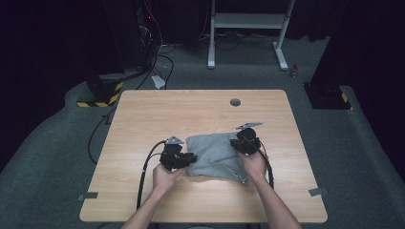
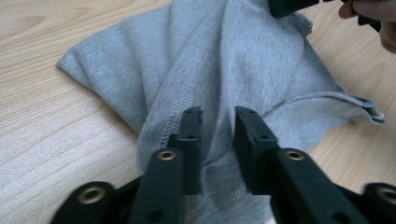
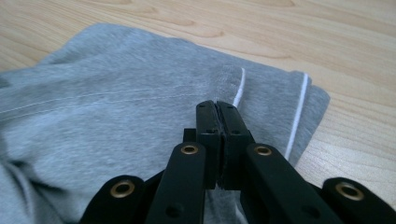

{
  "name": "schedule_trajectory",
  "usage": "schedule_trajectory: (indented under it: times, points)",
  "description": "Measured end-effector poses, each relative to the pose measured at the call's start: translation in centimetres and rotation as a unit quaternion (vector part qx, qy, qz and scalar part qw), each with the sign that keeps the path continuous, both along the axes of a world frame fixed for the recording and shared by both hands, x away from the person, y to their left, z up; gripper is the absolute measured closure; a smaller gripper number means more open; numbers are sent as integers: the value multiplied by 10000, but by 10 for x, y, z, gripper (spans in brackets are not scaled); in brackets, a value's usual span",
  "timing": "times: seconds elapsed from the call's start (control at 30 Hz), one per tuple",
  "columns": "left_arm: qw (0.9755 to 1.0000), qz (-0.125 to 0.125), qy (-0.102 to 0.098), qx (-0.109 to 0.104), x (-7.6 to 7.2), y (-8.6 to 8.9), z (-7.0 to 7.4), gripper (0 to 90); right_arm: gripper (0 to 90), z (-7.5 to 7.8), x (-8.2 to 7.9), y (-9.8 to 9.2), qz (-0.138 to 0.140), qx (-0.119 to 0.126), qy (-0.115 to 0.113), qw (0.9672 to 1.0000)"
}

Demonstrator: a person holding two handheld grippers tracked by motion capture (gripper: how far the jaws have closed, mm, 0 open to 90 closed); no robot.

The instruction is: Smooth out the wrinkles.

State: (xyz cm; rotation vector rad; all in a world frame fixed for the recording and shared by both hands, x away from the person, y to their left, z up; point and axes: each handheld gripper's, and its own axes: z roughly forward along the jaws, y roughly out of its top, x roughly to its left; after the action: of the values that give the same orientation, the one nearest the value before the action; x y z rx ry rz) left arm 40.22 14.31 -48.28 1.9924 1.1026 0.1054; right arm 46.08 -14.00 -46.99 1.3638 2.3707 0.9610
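One grey garment (image 1: 215, 155) is lying crumpled at the middle of the wooden table (image 1: 143, 119) | left gripper (image 2: 217, 122) is pinching a bunched fold at its left edge, jaws narrowly parted around the cloth | right gripper (image 3: 217, 112) is clamping tight on its right edge, near white stitching (image 3: 299, 116).

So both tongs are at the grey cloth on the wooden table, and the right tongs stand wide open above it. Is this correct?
Not quite. The right tongs are not wide open: the right gripper view shows their jaws pressed together over the grey cloth. The rest holds: the left tongs are also at the cloth, which lies on the wooden table.
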Motion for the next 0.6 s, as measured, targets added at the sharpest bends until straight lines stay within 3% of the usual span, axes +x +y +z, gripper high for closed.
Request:
schedule_trajectory:
  times: [0.2, 0.4, 0.5, 0.53, 0.6]
  points:
    - [9999, -107, -44, -71, -6, 5, 2, 842, 886, 8, -17, -6, 192, 111, -263, 9994]
    - [9995, -263, -89, -135, -18, 8, 1, 874, 886, 15, -54, -20, 453, 212, -626, 9968]
    - [9993, -345, -96, -141, -25, 9, -1, 875, 884, 10, -74, -30, 498, 294, -701, 9959]
    - [9992, -364, -87, -109, -27, 9, -2, 874, 880, 1, -84, -34, 563, 248, -656, 9959]
    - [9990, -424, -68, -77, -32, 8, -4, 873, 875, -5, -89, -36, 581, 210, -596, 9963]
